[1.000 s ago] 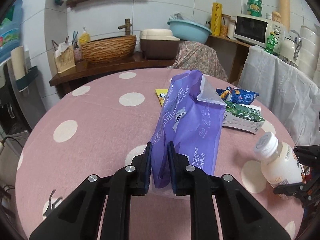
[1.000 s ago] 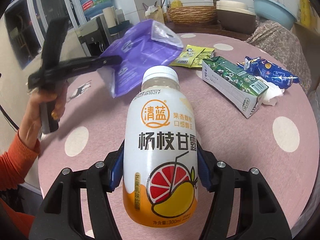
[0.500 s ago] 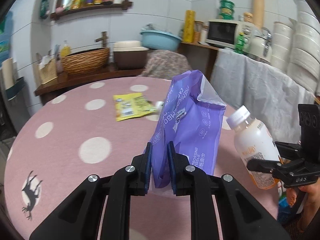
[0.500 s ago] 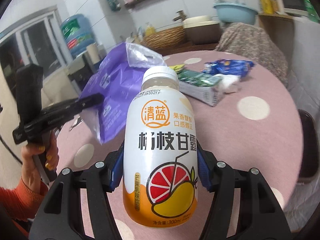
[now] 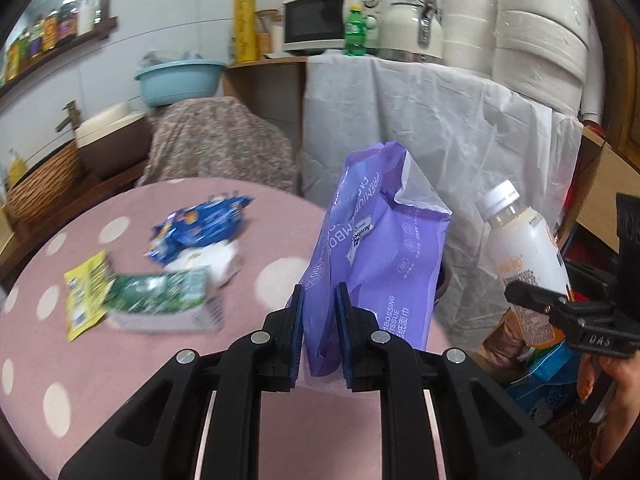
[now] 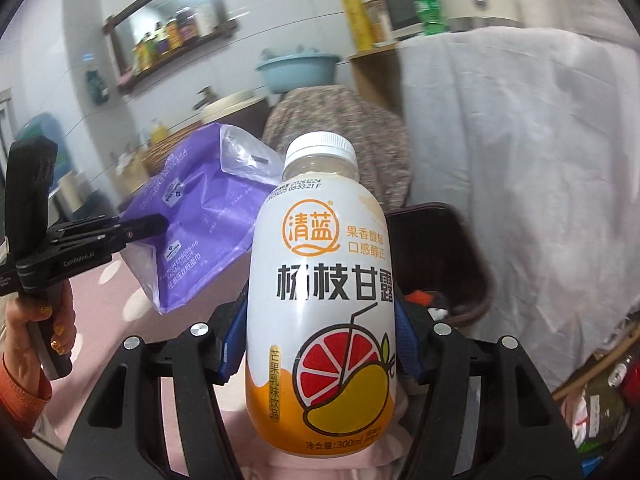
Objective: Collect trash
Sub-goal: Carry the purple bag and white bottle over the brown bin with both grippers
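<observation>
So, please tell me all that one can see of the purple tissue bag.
The purple tissue bag is a soft plastic pack, printed with white lettering, with a clear, torn-open top. It looks slack and mostly empty. The left tongs are shut on its lower edge and hold it upright in the air, above the edge of the pink table. It hangs close beside the drink bottle; nothing else seems to touch it.

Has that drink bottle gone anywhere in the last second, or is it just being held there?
Yes. The bottle, gripped in the right tool, has swung right, off the table toward the dark bin.
</observation>
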The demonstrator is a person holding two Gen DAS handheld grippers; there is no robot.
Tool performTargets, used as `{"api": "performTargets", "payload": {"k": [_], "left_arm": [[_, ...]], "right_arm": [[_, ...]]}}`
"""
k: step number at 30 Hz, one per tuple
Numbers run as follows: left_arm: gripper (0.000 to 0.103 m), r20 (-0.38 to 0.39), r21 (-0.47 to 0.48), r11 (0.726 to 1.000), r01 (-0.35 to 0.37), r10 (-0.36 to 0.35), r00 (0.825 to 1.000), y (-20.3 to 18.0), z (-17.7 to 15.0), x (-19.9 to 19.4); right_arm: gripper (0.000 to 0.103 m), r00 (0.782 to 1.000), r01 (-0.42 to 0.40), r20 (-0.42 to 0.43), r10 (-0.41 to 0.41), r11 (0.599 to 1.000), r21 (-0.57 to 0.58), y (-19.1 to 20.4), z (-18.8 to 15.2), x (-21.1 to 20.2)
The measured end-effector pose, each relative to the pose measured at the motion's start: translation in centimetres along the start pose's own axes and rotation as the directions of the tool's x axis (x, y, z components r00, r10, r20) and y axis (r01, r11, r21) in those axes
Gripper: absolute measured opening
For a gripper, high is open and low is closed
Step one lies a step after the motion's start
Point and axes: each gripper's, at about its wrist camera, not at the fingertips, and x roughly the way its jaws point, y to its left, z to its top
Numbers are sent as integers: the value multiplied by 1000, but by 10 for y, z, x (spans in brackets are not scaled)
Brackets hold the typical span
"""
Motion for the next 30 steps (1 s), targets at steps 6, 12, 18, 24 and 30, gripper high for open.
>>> {"api": "performTargets", "payload": {"k": [6,12,18,24,30], "left_arm": [[16,-75,20,999,47,-46,996,-45,48,66],[16,-168,26,999,41,-36,985,-80,79,135],[16,-271,16,1000,7,-2,962,-96,86,189],[16,-351,25,999,-32,39,935,-106,82,229],[24,-389,78,994,-79,103,915,-119,80,258]], "right_arm": [[62,995,94,11,-95,994,53,-48,1,-1],[62,989,147,-11,-146,985,85,-83,0,13],[62,987,157,-40,-153,979,132,-110,-10,23],[62,987,160,-58,-153,975,153,-124,-17,26],[62,985,164,-77,-153,973,163,-133,-24,30]]}}
